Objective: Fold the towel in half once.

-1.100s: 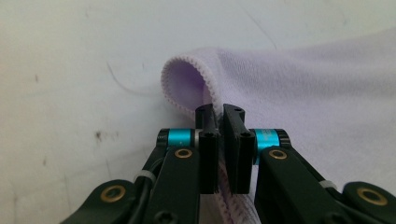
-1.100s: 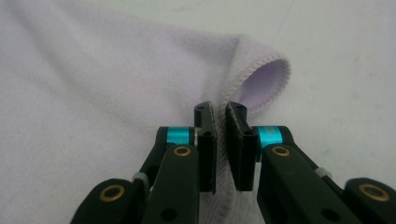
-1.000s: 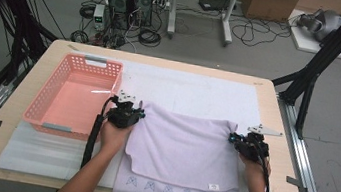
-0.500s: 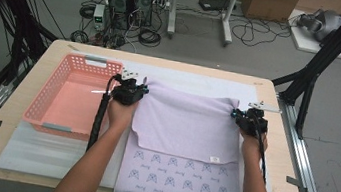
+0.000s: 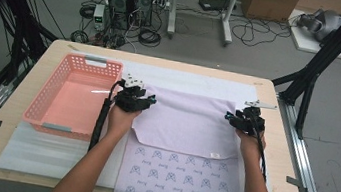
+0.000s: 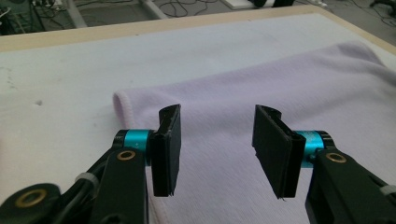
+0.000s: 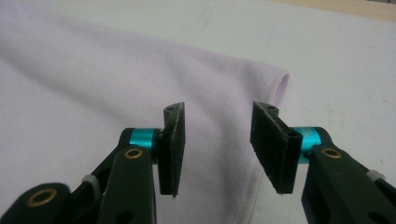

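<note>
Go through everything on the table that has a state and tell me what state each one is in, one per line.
Lilac cloth: folded over itself, top layer plain, patterned layer showing below, lying flat.
Left gripper: open, jaws apart over the cloth's far left corner.
Right gripper: open, jaws apart over the cloth's far right corner.
Pink basket: upright, beside the cloth.
</note>
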Demonstrator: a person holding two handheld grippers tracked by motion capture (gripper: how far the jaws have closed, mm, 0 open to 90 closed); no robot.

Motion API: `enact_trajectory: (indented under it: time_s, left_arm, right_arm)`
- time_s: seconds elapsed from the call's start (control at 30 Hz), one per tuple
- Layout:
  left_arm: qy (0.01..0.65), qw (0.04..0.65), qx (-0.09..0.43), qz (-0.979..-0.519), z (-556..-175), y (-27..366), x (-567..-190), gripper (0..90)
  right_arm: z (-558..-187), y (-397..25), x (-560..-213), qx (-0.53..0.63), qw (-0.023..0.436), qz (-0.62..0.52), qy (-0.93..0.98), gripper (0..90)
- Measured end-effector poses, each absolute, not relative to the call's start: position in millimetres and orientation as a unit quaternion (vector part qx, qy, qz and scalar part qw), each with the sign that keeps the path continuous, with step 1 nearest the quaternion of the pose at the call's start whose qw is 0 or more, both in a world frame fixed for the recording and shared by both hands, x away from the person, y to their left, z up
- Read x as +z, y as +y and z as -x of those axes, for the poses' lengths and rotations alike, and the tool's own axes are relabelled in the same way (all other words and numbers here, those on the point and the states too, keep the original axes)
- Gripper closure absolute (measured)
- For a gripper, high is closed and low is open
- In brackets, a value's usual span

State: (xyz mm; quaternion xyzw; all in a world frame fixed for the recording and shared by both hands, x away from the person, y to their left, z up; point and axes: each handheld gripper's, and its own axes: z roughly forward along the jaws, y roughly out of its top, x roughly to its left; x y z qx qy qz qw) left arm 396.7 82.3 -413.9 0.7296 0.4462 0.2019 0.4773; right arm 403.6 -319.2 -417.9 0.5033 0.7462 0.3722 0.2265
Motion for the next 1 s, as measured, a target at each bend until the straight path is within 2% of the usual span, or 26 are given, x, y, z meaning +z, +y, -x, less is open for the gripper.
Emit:
enact_trajectory:
  time_s: [0.1, 0.2, 0.57, 0.67, 1.0]
  left_arm:
    - [0.443, 0.487, 0.183, -0.73, -385.1, 81.4, -418.9, 47.5]
    - [0.431, 0.462, 0.162, -0.758, -377.6, 77.5, -421.1, 41.8]
    - [0.405, 0.454, 0.166, -0.776, -342.4, 84.5, -424.3, 43.4]
    - [0.395, 0.444, 0.185, -0.783, -332.0, 87.2, -425.5, 45.0]
    - [0.416, 0.426, 0.197, -0.779, -308.3, 100.8, -439.1, 45.7]
  right_arm:
    - [-391.8, -317.9, -413.4, 0.374, 0.222, -0.494, 0.753, 53.5]
    - [-376.6, -318.6, -414.2, 0.375, 0.214, -0.483, 0.762, 54.0]
    - [-316.8, -330.4, -427.9, 0.388, 0.195, -0.456, 0.777, 56.5]
    - [-303.7, -333.5, -433.3, 0.391, 0.191, -0.454, 0.777, 56.4]
    - [-276.5, -340.3, -436.8, 0.383, 0.191, -0.46, 0.778, 55.5]
